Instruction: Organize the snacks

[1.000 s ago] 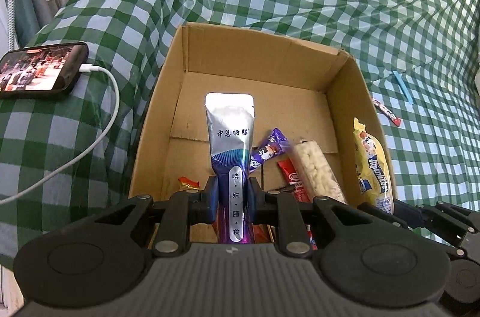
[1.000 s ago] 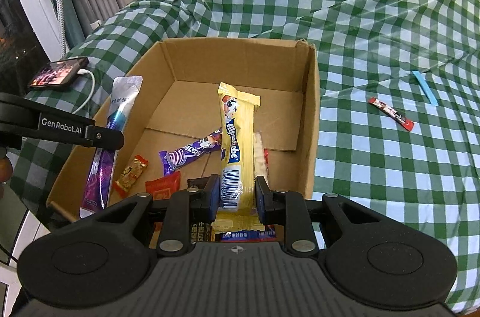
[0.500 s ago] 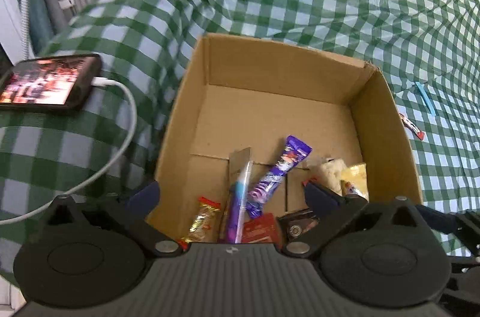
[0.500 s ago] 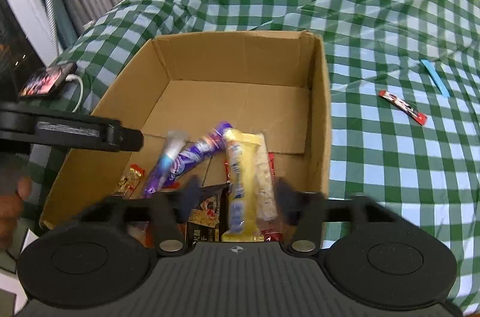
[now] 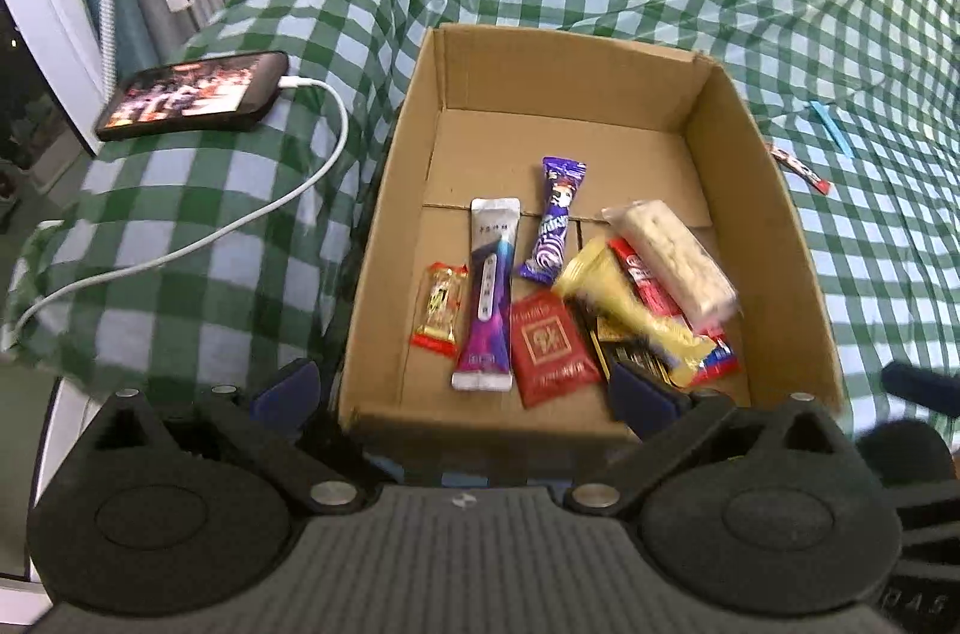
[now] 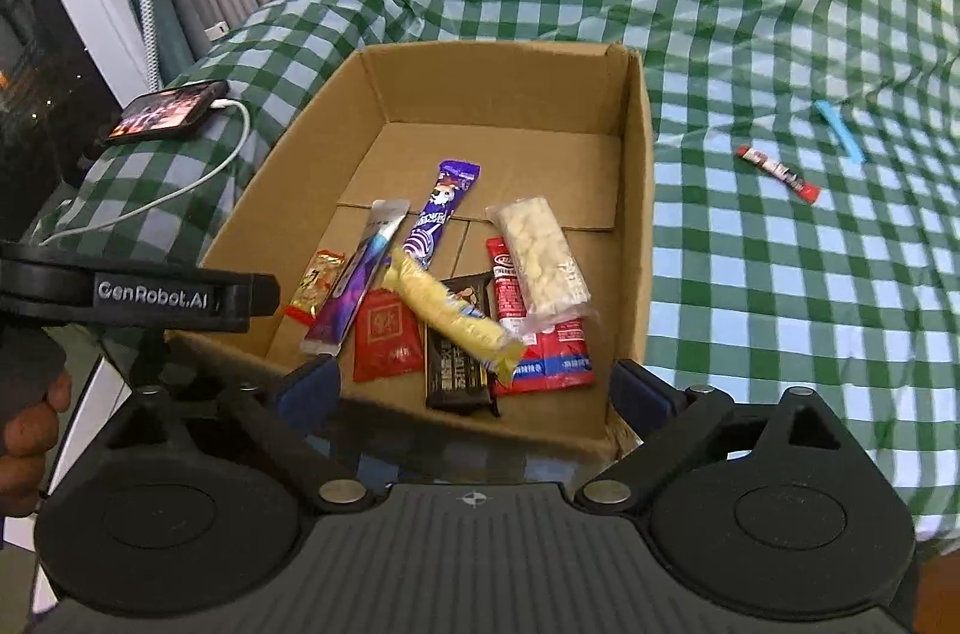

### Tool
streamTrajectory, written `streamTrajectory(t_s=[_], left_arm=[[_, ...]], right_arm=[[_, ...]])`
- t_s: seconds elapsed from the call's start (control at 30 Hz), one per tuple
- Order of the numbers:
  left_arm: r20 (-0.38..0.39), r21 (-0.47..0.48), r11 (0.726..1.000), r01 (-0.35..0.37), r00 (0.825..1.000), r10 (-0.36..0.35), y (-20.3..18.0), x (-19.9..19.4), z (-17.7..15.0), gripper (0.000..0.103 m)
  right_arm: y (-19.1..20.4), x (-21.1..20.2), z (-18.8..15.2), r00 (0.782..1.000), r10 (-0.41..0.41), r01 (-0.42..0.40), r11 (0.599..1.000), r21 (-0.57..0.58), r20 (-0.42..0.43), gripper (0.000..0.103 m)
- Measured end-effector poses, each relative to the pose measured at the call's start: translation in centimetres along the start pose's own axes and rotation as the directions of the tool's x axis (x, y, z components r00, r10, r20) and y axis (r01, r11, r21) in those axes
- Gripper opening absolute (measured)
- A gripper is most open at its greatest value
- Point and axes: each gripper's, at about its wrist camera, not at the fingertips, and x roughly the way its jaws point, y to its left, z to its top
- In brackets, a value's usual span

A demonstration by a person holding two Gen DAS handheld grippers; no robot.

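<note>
Soft, even indoor light fills both fisheye views, edges bowing strongly, the dark window (image 6: 36,52) at left giving none, while the yellow snack bar (image 5: 636,316) smears with motion blur and the cardboard box (image 5: 390,214) shades its interior mildly.

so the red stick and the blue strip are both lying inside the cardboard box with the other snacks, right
No. The red stick and the blue strip lie outside the cardboard box, on the checked cloth to its right; the right wrist view shows it. The other snacks are inside.
</note>
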Motion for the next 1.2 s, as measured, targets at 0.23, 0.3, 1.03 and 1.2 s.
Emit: streamTrajectory(t_s=[0.23, 0.3, 1.03, 1.2], left_arm=[[0.071, 0.005, 1.0, 0.002, 0.997, -0.002, -0.5, -5.1, -3.0, 0.103], [0.09, 0.012, 1.0, -0.001, 0.996, 0.0, -0.9, -6.1, -3.7, 0.103], [0.223, 0.022, 0.999, -0.029, 0.975, 0.023, -2.8, -13.0, -7.7, 0.103], [0.231, 0.019, 0.999, -0.032, 0.973, 0.026, -2.7, -13.6, -8.0, 0.103]], right_arm=[[0.9, -4.8, -1.9, 0.994, -0.042, 0.047, 0.998, -0.045, 0.097, 0.099], [1.1, -6.0, -2.4, 0.991, -0.047, 0.054, 0.997, -0.056, 0.123, 0.1], [1.4, -13.5, -6.8, 0.962, -0.036, 0.06, 0.995, -0.081, 0.269, 0.102], [1.4, -14.1, -7.1, 0.959, -0.031, 0.056, 0.995, -0.084, 0.282, 0.102]])
